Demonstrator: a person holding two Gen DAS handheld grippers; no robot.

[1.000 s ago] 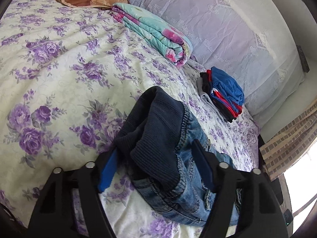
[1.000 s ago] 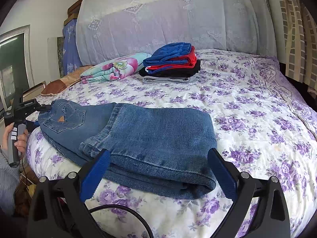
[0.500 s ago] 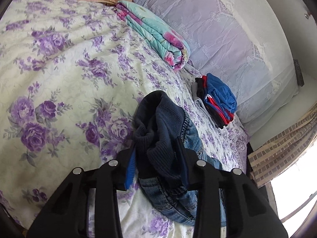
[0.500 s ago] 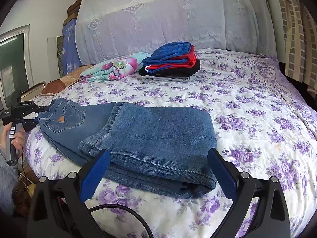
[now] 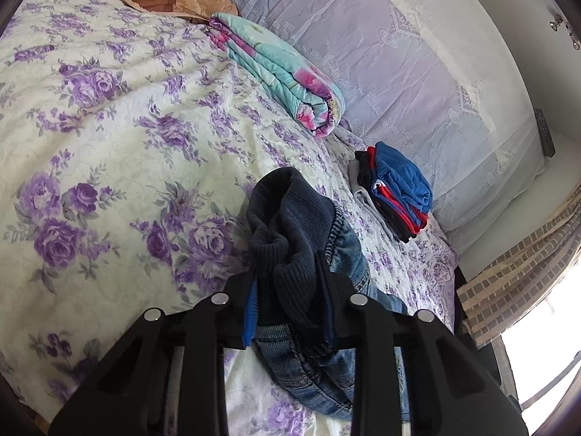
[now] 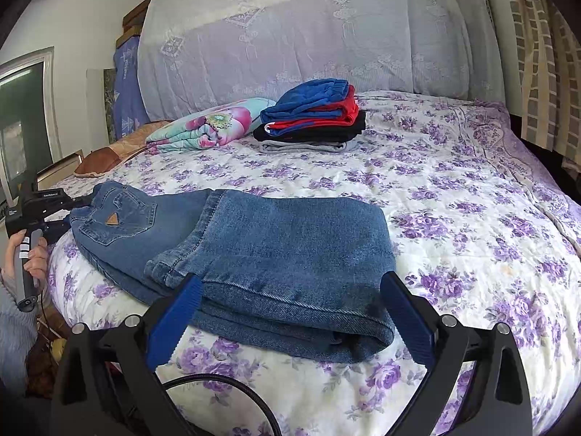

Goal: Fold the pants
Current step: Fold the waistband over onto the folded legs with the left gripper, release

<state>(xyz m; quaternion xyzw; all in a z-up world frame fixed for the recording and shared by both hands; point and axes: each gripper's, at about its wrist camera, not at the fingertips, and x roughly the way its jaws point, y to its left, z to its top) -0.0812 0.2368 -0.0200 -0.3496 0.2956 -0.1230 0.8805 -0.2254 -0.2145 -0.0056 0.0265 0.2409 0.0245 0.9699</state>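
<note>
So the right gripper (image 6: 287, 312) is parked at the near edge of the bed (image 6: 472, 239) with its jaws spread wide, one on each side of the folded end of the jeans (image 6: 290, 250) but not pinching anything, just framing it. My guess is it's lined up there so it can pin or lift that folded edge once the other end comes over. The jeans are already doubled once, legs laid back over the seat, lying flat across the near side of the bed with the waist and back pocket pointing off toward the person's other hand (image 6: 31, 254). Over there the left gripper (image 5: 290, 301) is narrowing on the dark ribbed waistband (image 5: 290, 239), jaws closing with the fabric bunched up between them, and the pads look like they're already biting into it, so I'd call that a grip. Makes sense for the next fold: grab the waist end, carry it over. Further back sit a rolled quilt (image 6: 210, 127) and a stack (image 6: 312, 120) of folded clothes near the headboard, probably where the jeans end up.
</note>
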